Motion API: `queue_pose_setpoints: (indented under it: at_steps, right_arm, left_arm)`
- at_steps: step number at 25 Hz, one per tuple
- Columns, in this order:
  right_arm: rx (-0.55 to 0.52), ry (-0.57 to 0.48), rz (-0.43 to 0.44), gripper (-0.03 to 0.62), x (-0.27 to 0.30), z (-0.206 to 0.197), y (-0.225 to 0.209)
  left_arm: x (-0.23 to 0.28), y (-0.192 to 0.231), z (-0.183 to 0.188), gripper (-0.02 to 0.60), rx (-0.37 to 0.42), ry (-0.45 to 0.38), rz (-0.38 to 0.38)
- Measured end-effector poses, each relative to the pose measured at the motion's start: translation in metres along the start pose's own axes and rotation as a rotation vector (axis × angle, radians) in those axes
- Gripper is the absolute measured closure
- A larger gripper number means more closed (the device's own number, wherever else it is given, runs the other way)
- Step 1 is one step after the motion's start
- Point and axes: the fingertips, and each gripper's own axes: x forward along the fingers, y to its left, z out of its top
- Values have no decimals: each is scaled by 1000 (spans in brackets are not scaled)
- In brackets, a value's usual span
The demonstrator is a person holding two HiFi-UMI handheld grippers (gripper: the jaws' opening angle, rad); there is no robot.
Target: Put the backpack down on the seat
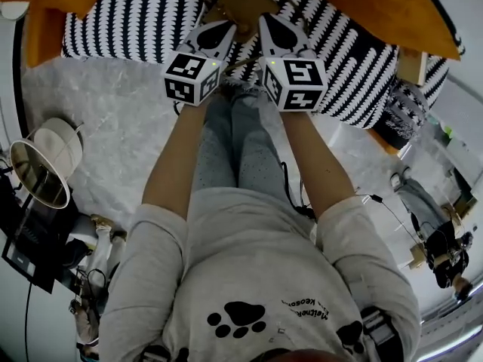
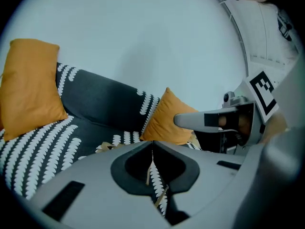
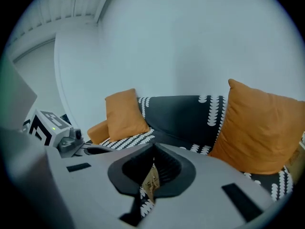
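**Backpack gripped by both grippers at the patterned sofa**

Head view: The left gripper (image 1: pixel 229 27) and the right gripper (image 1: pixel 266 23) are held out side by side, each fitted with a marker cube. A tan, leather-like backpack (image 1: pixel 243 4) is seen at their tips, over the seat of a sofa (image 1: pixel 136 21). The sofa is upholstered in black fabric printed with rows of white leaf shapes. Whether the backpack rests on the seat cannot be determined. Smooth orange cushions (image 1: pixel 385 6) are noted at the sofa's ends, and a grey marbled floor (image 1: pixel 113 104) lies in front of it.

Left gripper view: The grey moulded jaws are closed together, and a thin tan backpack strap (image 2: pixel 162 195) is pinched in the seam between them. The right gripper (image 2: pixel 190 120) is seen just beside. Two plump orange cushions (image 2: pixel 28 89) are propped against the dark sofa back.

Right gripper view: The jaws are pressed together on a tan backpack strap (image 3: pixel 151 179) that carries a small metal buckle. Two orange cushions (image 3: pixel 259 132) are again seen leaning on the sofa back.
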Motion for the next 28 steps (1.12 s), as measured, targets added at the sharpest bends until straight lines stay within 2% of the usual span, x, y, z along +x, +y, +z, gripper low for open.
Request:
queue_pose_setpoints:
  at_steps: [10, 28]
  right_arm:
    - [-9, -29, -20, 562, -60, 34, 13]
    - [-62, -177, 6, 562, -186, 107, 66]
  left_arm:
    - [-52, -43, 64, 560, 43, -78, 6]
    - [-161, -136, 145, 560, 133, -260, 35]
